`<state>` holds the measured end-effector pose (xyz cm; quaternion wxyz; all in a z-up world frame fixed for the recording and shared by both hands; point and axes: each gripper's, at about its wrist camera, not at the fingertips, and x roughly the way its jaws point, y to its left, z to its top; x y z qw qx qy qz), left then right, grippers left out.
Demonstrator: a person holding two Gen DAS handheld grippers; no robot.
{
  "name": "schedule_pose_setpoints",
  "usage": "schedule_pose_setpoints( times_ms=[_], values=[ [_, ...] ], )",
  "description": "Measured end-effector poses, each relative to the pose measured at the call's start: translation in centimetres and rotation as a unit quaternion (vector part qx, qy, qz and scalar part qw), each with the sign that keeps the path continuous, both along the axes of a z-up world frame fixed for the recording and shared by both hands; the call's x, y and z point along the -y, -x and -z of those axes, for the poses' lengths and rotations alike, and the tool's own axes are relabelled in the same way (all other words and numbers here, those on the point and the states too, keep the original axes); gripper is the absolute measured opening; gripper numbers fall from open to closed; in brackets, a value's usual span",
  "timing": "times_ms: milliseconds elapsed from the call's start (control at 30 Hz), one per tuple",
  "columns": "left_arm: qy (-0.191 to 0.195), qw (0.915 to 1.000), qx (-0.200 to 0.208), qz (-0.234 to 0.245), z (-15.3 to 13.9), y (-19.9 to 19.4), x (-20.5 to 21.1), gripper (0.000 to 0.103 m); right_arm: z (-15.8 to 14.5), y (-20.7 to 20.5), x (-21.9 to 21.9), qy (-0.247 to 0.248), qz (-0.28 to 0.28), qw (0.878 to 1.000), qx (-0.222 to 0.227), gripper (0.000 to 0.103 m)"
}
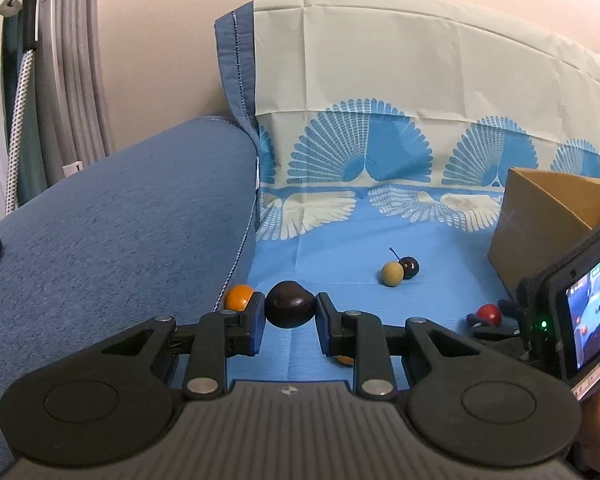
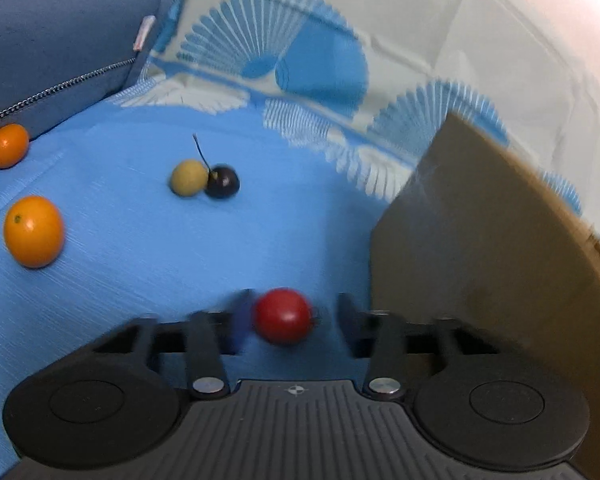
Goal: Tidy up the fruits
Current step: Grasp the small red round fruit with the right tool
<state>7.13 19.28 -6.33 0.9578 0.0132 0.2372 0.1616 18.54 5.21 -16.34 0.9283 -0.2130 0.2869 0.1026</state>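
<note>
At lower centre of the left wrist view, the dark fruit (image 1: 290, 307) sits clamped between the pads of the left tool (image 1: 290, 313), both pads touching it. In the blurred right wrist view, the red fruit (image 2: 283, 316) lies between the fingers of the right tool (image 2: 293, 316), against the left pad; the right pad stands clear, so the jaws are apart. Only this view shows the big orange (image 2: 33, 231) whole, at left. The small orange (image 1: 239, 297) rests against the sofa arm (image 1: 120, 208). The tan fruit (image 1: 392, 274) and cherry (image 1: 409, 267) touch mid-cloth (image 1: 340, 240), with open cloth around them. The box (image 2: 480, 260) wall rises just right of the right tool.
</note>
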Motion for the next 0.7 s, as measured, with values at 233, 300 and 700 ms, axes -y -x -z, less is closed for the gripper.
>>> schedule_pose_setpoints(
  times_ms=[233,300,700],
  values=[
    [0.009,0.9999,-0.006,0.002,0.2,-0.2,-0.2,0.03,-1.7,2.6,0.3,-0.027,-0.054,0.998,0.005,0.03],
    [0.019,0.9997,-0.012,0.005,0.2,-0.1,-0.4,0.029,-3.0,4.1,0.5,-0.036,-0.087,0.996,-0.004,0.03],
    [0.041,0.9948,-0.048,0.08,0.3,0.4,1.6,0.03,-10.5,15.3,6.2,-0.077,-0.216,0.973,0.012,0.03]
  ],
)
